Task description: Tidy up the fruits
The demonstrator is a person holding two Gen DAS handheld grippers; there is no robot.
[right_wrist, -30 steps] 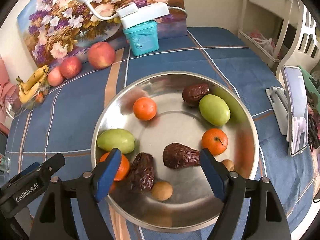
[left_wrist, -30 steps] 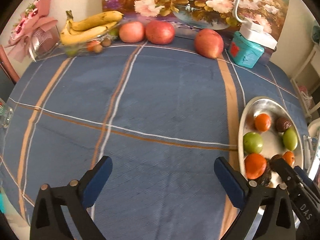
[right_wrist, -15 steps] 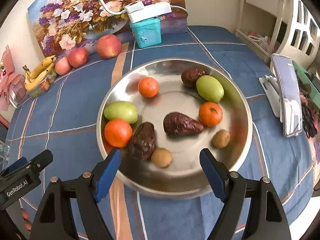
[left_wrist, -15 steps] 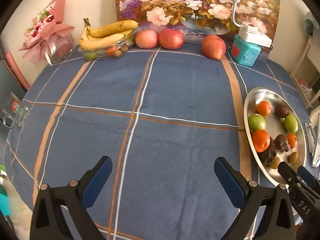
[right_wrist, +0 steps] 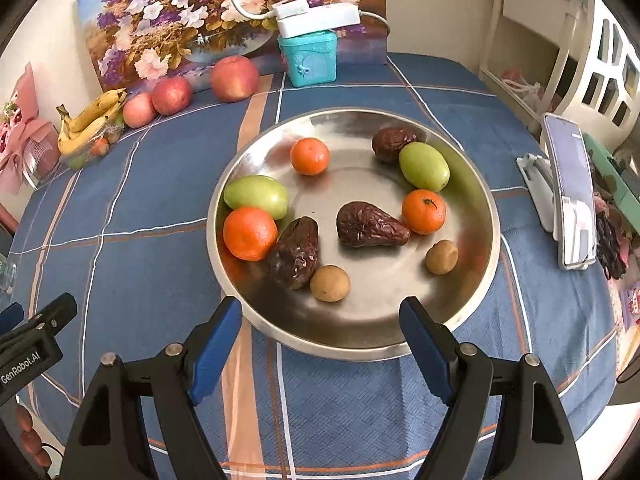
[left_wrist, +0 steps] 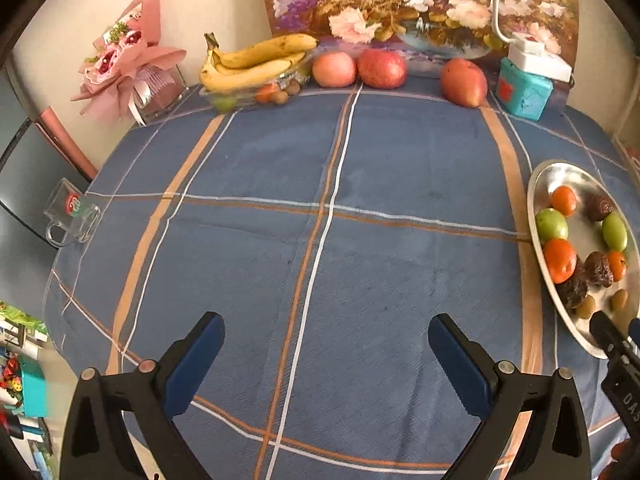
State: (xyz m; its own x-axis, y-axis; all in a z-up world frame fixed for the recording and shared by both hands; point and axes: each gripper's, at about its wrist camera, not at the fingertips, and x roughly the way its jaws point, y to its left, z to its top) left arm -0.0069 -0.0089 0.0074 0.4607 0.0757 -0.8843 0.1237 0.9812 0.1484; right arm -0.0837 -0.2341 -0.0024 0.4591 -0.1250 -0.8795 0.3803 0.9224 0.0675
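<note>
Right wrist view is showing the right gripper [right_wrist: 320, 320] hanging wide open with nothing between its blue pads, pointing down at the near rim of the metal plate [right_wrist: 476, 184]. Everything to sort is sitting just ahead of it on that plate: a small brown round fruit [right_wrist: 330, 283] is lying closest, right in front of the gap, with a wrinkly dark date [right_wrist: 296, 252] touching it on the left. Further left, an orange tangerine [right_wrist: 250, 233] is leaning against a green fruit [right_wrist: 257, 196]. Straight ahead, a second date [right_wrist: 370, 226] is lying mid-plate, with another tangerine [right_wrist: 423, 211] touching its right end and a second brown round fruit [right_wrist: 441, 256] nearer on the right. At the far side, a third tangerine [right_wrist: 309, 156] is sitting alone, and a green fruit [right_wrist: 424, 166] is resting against a third date [right_wrist: 394, 142].

Left wrist view is showing the left gripper [left_wrist: 326, 340] also spread wide and holding nothing, hovering over bare blue checked cloth on the worktop [left_wrist: 320, 184]. The plate is sitting well off to its right. Way ahead, by the flower painting [left_wrist: 400, 4], bananas [left_wrist: 256, 62] are lying over a clear dish, with three apples [left_wrist: 380, 68] lined up to their right and a teal box [left_wrist: 524, 88] beyond those.
</note>
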